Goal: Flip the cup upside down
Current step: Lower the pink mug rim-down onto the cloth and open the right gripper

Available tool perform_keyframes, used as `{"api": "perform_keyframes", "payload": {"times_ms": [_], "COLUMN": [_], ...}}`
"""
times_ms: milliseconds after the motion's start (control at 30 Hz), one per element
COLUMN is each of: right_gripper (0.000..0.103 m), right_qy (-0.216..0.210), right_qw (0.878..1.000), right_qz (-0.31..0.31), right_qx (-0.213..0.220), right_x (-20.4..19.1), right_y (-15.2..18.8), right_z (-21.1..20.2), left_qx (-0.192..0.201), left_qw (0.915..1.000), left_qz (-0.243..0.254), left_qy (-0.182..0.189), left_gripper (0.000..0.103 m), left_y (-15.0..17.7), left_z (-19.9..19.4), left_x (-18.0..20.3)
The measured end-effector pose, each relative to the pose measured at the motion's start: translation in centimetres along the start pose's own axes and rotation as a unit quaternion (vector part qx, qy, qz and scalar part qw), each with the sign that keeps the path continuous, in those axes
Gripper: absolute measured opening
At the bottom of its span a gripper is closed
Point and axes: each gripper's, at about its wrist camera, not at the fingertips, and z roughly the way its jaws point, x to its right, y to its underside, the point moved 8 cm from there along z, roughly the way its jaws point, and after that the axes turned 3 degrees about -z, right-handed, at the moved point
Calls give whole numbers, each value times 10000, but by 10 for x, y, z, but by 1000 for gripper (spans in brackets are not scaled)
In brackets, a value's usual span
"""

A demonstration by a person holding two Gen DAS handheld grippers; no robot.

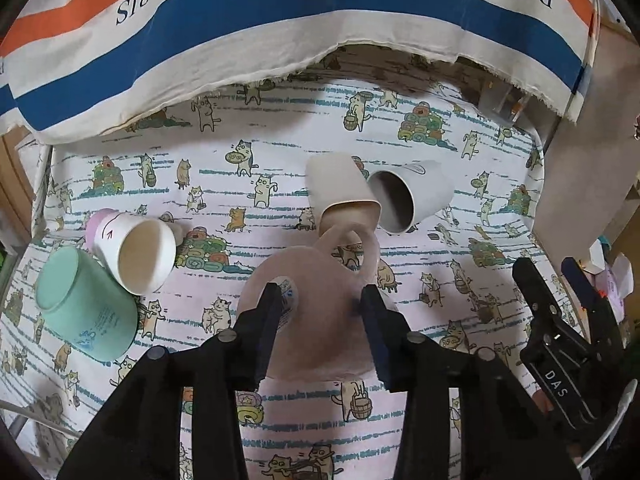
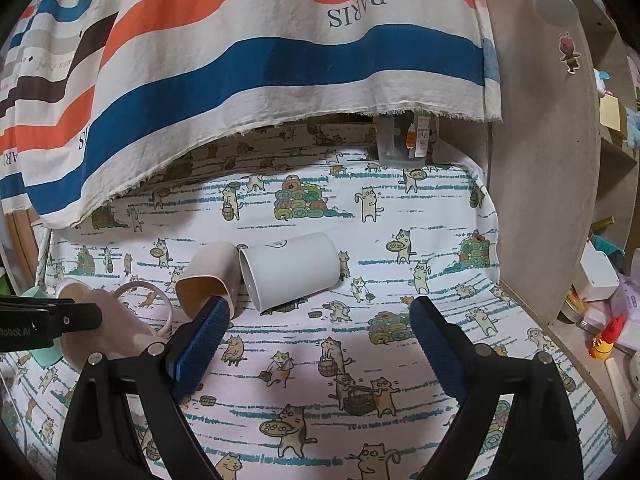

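Black plastic left gripper [image 1: 320, 300], blue ribbed pads, silver screws, right gripper [image 2: 320, 316] alike, white "DAS" lettering

My left tongs [image 1: 320, 300] clamp the pink mug [image 1: 316, 320], its handle [image 1: 352, 252] pointing away from me. Beyond it a beige cup [image 1: 340, 192] and a white cup [image 1: 408, 200] lie touching on the cat-print cloth [image 1: 280, 160]; at left, a mint cup [image 1: 84, 304] lies against another white cup [image 1: 140, 252].

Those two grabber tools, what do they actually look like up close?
Both are black plastic clamps with silver rivets. The right gripper has ribbed blue pads on its fingers; the left gripper has dark blue pads too. White lettering reads "DAS" on one, and a white cable runs beside it.
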Motion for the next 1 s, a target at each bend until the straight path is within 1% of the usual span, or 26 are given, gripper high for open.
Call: {"api": "perform_keyframes", "payload": {"times_ms": [167, 267, 367, 633, 767, 867, 933, 967, 1000], "right_gripper": [93, 93, 93, 93, 93, 93, 93, 93, 93], "right_qy": [-15, -7, -15, -240, -296, -318, -359, -396, -436], "right_qw": [10000, 10000, 10000, 9993, 9990, 9990, 9990, 9989, 9987], "right_qz": [14, 19, 31, 3, 29, 62, 94, 121, 155], "right_qx": [-51, -40, -55, -300, -331, -295, -264, -237, -194], "right_x": [0, 1, 1, -7, -8, -7, -7, -7, -6], "right_y": [1, 1, 1, 7, 8, 7, 6, 5, 4], "right_z": [1, 1, 1, 9, 9, 8, 6, 5, 4], "left_qx": [6, -6, -100, -3, 327, 628, 882, 1063, 1201], "left_qw": [10000, 9995, 9982, 9979, 9977, 9963, 9943, 9924, 9908], "left_qz": [58, 118, 144, 269, 377, 454, 522, 563, 581], "left_qy": [75, 304, 567, 588, 461, 380, 306, 260, 241], "left_gripper": [40, 40, 41, 41, 44, 51, 59, 61, 68], "left_y": [1, 2, 4, 5, 0, -5, -8, -10, -11], "left_z": [-1, -2, -2, -2, -11, -21, -29, -34, -39], "left_x": [2, 9, 18, 28, 26, 23, 20, 19, 16]}}
